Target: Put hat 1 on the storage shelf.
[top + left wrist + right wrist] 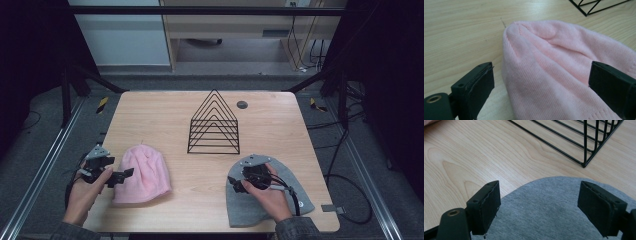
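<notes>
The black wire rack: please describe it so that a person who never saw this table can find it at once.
Look at the wooden table, at its middle toward the far edge. There the black wire rack stands, beyond the pink hat and the grey hat. Unlike those soft, flat hats, it is upright, rigid, made of nested triangles.

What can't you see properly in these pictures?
- Grey hat: in the high view the right hand and right hand-held gripper cover its middle.
- Pink hat: the left gripper view's bottom edge cuts off its brim.
- Wire rack: cut off by the right gripper view's top edge.
- Small dark disc on the table: too small to identify.
</notes>
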Action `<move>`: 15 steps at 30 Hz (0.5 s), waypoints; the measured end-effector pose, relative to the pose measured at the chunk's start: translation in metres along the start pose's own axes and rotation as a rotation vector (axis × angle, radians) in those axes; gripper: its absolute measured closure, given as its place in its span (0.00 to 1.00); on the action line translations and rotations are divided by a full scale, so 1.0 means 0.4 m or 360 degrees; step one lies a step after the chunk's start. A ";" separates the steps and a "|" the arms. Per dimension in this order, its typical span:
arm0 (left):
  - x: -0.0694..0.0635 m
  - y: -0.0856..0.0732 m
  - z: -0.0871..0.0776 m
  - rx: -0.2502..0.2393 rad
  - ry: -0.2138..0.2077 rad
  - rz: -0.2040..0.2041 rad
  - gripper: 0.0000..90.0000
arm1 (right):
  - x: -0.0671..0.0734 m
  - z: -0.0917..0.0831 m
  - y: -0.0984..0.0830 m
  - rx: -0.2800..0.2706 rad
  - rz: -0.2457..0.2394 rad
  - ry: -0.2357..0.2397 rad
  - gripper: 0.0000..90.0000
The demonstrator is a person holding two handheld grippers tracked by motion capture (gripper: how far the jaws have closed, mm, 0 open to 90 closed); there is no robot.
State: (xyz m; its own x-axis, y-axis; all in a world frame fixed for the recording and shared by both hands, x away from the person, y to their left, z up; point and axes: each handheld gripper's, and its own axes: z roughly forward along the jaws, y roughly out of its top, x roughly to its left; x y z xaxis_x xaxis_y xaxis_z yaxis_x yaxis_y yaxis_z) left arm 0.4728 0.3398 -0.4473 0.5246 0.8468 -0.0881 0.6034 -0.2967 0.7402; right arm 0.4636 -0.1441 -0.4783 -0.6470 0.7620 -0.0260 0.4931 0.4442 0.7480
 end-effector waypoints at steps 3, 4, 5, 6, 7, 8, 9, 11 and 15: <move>0.010 0.021 0.004 0.0013 -0.0032 -0.0005 0.07 | 0.000 0.001 -0.002 0.0004 0.0000 -0.0003 0.21; 0.012 0.029 0.004 0.0019 -0.0039 0.0005 0.08 | 0.000 0.001 -0.003 0.0005 -0.0002 -0.0006 0.21; 0.016 0.047 0.005 0.0043 -0.0039 0.0045 0.08 | 0.001 0.000 -0.002 0.0003 0.0000 -0.0004 0.21; 0.019 0.057 0.006 0.0062 -0.0037 0.0069 0.09 | 0.000 -0.002 -0.003 0.0002 0.0004 -0.0005 0.21; 0.021 0.071 0.008 0.0087 -0.0038 0.0096 0.09 | 0.000 -0.002 -0.003 0.0001 0.0007 -0.0005 0.21; 0.025 0.085 0.012 0.0117 -0.0035 0.0128 0.09 | 0.001 -0.003 -0.004 0.0005 0.0011 -0.0007 0.21; 0.030 0.100 0.016 0.0141 -0.0032 0.0145 0.09 | 0.000 -0.003 -0.004 0.0009 0.0010 -0.0004 0.21; 0.042 0.127 0.026 0.0159 -0.0044 0.0162 0.10 | -0.002 -0.001 -0.006 0.0013 0.0018 -0.0003 0.21; 0.070 0.162 0.054 0.0197 -0.0020 0.0129 0.11 | -0.004 -0.001 -0.007 0.0007 0.0028 -0.0007 0.22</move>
State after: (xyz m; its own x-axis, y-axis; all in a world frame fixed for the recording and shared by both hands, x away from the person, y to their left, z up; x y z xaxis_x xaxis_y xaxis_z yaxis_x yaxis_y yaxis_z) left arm 0.5395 0.3347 -0.4161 0.5817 0.8124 -0.0401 0.6278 -0.4171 0.6572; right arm 0.4629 -0.1466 -0.4800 -0.6357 0.7718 -0.0155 0.5070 0.4326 0.7455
